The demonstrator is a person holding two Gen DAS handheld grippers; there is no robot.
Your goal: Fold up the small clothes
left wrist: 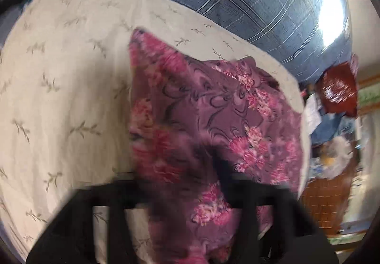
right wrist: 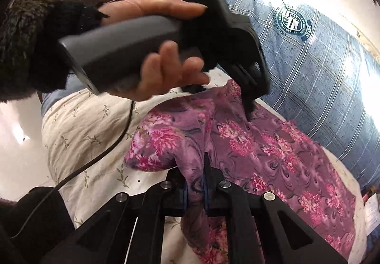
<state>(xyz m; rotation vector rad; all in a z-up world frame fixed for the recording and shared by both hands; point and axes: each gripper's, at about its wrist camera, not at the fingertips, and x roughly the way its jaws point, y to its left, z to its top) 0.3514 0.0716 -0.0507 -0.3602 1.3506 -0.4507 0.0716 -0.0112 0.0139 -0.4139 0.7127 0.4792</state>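
Both claws pinching the purple cloth on the bed.

Purple garment of soft fabric with pink flower print point(right wrist: 273, 145) lies partly bunched on a cream sheet with small green sprigs point(right wrist: 78, 131), by a blue plaid pillow point(right wrist: 315, 69). Right claw point(right wrist: 196, 183) closed narrow, a fold of the cloth between its blue pads. Left claw point(right wrist: 249, 107), held in a hand point(right wrist: 166, 50) with a dark furry sleeve point(right wrist: 26, 41), tips nipped into the cloth's far edge; blurred in its own view.
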